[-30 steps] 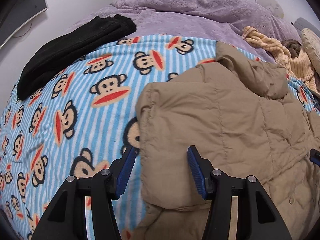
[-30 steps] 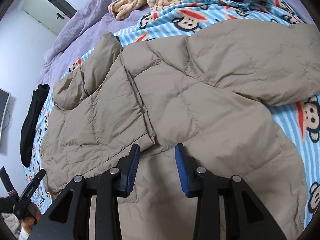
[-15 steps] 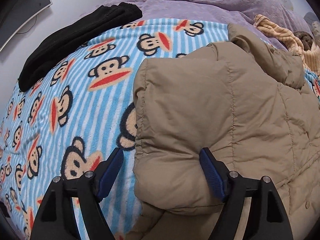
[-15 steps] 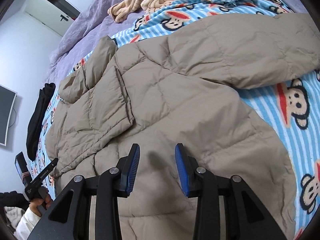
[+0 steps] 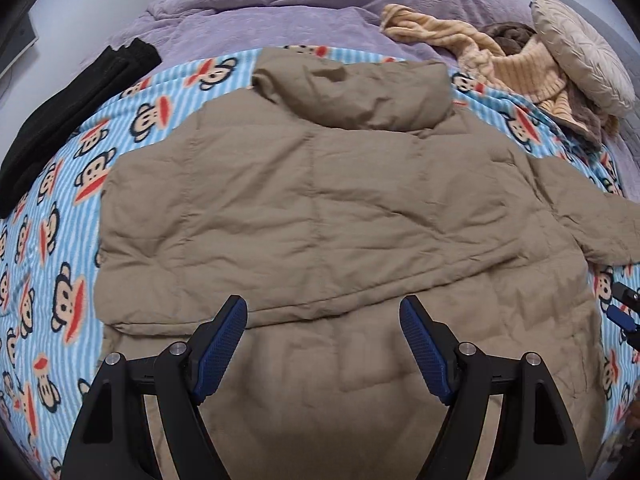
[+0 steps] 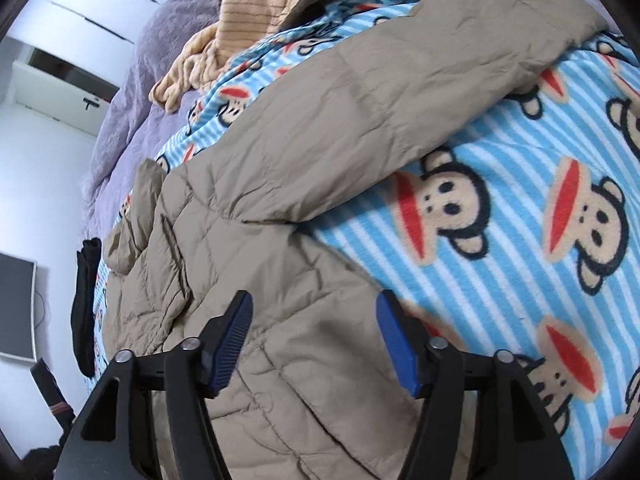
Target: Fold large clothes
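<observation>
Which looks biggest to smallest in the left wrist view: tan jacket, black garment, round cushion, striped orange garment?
1. tan jacket, by far the largest.
2. black garment.
3-4. striped orange garment and round cushion look alike; not ranked. Both lie farther back and near the fisheye edge, so apparent size is unsure.

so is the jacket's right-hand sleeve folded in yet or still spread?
Still spread. In the right wrist view the sleeve lies stretched out sideways across the monkey blanket, off the jacket body.

White walls (image 6: pixel 60 184), wall-mounted dark screen (image 6: pixel 16 306), white closet doors (image 6: pixel 92 4), bed.
</observation>
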Motion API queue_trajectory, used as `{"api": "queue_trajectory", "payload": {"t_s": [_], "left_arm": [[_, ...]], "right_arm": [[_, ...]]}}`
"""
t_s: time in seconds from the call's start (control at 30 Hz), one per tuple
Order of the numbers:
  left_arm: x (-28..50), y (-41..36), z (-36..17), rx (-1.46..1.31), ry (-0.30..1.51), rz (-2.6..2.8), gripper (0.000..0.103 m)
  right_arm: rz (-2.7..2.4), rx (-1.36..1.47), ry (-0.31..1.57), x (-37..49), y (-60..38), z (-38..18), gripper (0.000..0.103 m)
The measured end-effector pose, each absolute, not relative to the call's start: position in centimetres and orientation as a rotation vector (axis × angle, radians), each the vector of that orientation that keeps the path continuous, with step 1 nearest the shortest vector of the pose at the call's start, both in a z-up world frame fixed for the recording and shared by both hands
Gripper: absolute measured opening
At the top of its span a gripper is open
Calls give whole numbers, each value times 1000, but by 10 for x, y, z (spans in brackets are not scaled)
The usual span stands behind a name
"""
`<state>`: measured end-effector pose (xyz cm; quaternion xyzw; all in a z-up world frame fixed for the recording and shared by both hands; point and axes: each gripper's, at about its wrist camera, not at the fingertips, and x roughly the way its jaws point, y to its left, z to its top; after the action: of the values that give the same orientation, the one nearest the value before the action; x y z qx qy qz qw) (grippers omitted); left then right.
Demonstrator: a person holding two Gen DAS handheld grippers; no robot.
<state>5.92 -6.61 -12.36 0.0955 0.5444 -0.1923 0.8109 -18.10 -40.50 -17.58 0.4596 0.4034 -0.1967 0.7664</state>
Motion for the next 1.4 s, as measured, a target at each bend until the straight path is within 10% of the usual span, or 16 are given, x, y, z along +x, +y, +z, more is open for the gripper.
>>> {"api": "queue_trajectory", "payload": {"t_s": [0.07, 0.87, 1.03, 1.4], "left_arm": [[48, -86, -121, 223, 1157, -422, 103], [34, -171, -118, 215, 1170, -479, 103], [42, -166, -109, 200, 1140, -455, 103], [75, -106, -100, 132, 1089, -349, 103]], "right_arm": [[-450, 1034, 845, -192, -423, -178, 81], [-483, 1485, 473, -203, -611, -210, 82], [-468, 1510, 476, -192, -613, -201, 11], [-228, 991, 579, -81, -508, -92, 9]]}}
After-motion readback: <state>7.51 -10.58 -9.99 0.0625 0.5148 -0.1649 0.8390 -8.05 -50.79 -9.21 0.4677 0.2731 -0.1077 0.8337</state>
